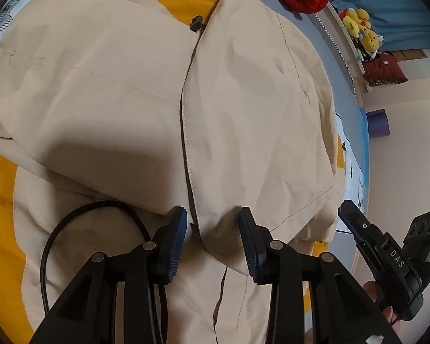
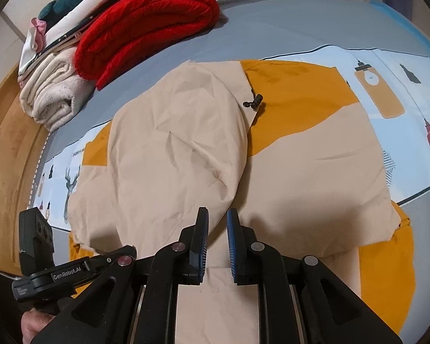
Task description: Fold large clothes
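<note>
A: Folding jacket [image 2: 186, 149] on bed [image 2: 272, 37], below the red blanket [image 2: 146, 25]. Claw states?
B: Left claw [image 1: 212, 226] wide open astride the folded flap's hem; right claw [image 2: 217, 229] narrowly parted, empty. Judgement: pinch every layer, lift level.

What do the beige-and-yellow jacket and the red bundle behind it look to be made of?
Jacket: a thin, smooth woven shell, probably nylon or polyester, matte with a faint sheen. It holds sharp creases, shows stitched seams and carries a black plastic cord toggle.
Red bundle: soft and thick, with ribbed or quilted ridges and a rolled edge. It may be knit or padded; I can't tell which.
</note>
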`<action>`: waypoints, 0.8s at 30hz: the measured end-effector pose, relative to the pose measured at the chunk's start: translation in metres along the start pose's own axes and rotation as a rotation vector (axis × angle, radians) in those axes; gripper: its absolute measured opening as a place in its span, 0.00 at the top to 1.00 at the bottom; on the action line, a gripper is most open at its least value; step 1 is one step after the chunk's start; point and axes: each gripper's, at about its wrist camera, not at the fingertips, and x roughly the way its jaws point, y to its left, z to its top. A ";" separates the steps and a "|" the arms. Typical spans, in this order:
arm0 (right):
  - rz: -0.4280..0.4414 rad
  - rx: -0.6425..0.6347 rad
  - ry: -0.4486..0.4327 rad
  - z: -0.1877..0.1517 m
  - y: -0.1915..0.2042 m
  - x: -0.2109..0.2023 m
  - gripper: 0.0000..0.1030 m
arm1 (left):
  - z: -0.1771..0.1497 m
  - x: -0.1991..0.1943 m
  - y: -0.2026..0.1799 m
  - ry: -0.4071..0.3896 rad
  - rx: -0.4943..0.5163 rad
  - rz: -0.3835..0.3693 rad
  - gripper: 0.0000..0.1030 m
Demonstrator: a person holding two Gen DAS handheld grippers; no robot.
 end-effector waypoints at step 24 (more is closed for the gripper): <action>-0.020 0.008 0.078 0.000 -0.001 0.031 0.84 | -0.022 -0.015 -0.061 -0.104 0.417 0.188 0.86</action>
